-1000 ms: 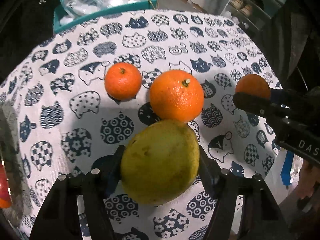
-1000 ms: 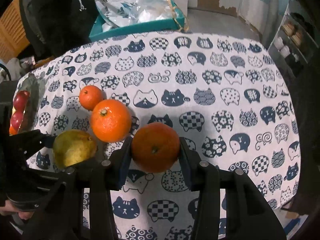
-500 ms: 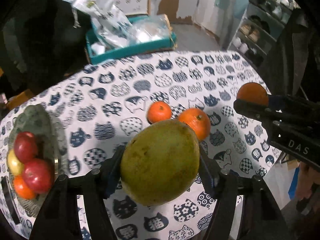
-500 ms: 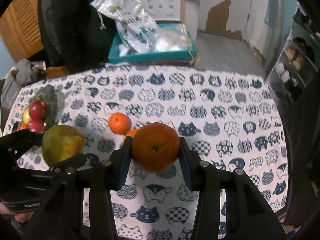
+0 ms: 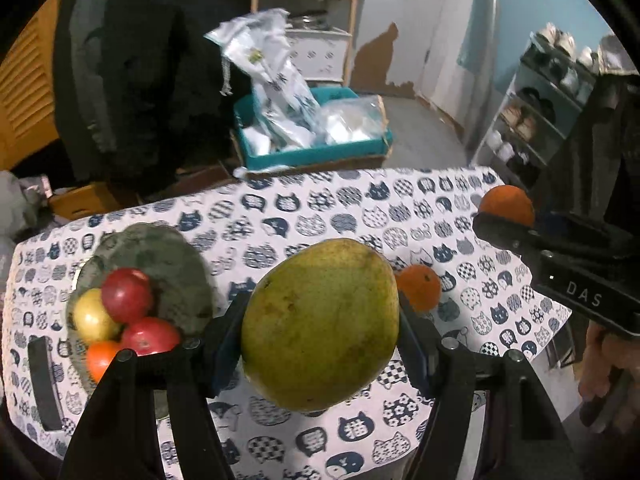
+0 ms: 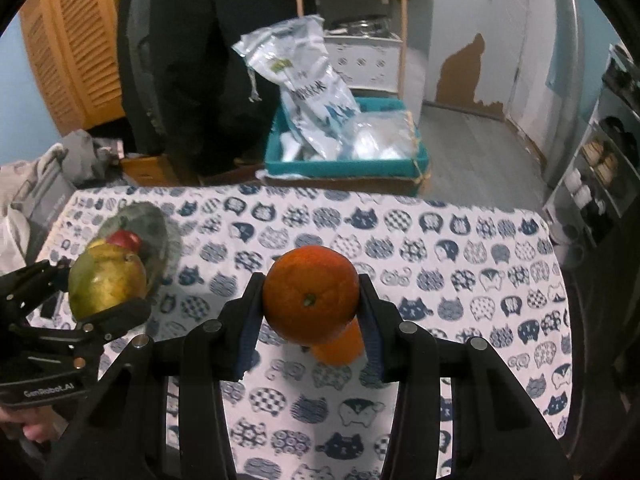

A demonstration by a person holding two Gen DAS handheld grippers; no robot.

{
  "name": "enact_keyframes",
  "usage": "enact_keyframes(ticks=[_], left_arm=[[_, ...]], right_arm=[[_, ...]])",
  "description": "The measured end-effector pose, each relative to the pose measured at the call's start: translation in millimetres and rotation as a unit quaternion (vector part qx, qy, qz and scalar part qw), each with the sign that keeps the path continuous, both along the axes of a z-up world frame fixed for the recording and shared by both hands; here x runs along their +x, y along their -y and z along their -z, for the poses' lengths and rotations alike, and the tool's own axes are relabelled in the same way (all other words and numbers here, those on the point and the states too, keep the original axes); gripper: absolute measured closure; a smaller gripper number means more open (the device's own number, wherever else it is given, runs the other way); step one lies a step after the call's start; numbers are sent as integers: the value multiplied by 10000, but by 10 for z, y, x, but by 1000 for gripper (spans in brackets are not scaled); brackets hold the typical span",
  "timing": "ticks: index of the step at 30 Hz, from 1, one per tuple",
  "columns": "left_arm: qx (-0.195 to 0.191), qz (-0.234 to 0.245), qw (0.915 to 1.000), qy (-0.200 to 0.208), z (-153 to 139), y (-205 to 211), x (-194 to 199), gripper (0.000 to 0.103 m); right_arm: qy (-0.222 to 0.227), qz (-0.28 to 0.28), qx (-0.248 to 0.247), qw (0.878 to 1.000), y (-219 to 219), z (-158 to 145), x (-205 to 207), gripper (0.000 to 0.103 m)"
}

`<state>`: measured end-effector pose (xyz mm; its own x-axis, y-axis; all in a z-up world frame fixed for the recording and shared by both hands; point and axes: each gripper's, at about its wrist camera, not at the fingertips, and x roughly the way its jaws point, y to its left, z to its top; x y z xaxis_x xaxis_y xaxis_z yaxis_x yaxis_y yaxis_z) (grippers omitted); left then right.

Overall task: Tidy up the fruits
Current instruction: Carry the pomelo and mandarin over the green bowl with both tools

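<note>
both grippers have risen; mango (image 5: 320, 330) held tilted, long axis near-upright.

Since the earlier frames both grippers have risen well clear of the cat-print tablecloth (image 5: 320, 204). The left gripper (image 5: 320, 328) has carried the green mango (image 5: 320, 326) up and toward the grey dish (image 5: 160, 256) of fruit, now in full view. The right gripper (image 6: 311, 300) has lifted its orange (image 6: 311, 296). Of the two oranges on the cloth, only one (image 5: 419, 286) now shows, partly hidden behind the mango.
</note>
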<state>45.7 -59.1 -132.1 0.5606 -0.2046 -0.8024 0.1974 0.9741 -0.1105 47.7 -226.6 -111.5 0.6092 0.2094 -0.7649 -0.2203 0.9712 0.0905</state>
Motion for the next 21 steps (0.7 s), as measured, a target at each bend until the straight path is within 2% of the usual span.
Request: enact_keyframes(ticks=[11,21], left_arm=[[-53,-658,9977,124,-93,-685,-52,33],[-20,-1213,9926,-74,126,-1279,-77,33]], right_arm=[[80,-476,89,9988,-623,-138,124,59],[-126,-956,124,9953,-1345,-5,333,59]])
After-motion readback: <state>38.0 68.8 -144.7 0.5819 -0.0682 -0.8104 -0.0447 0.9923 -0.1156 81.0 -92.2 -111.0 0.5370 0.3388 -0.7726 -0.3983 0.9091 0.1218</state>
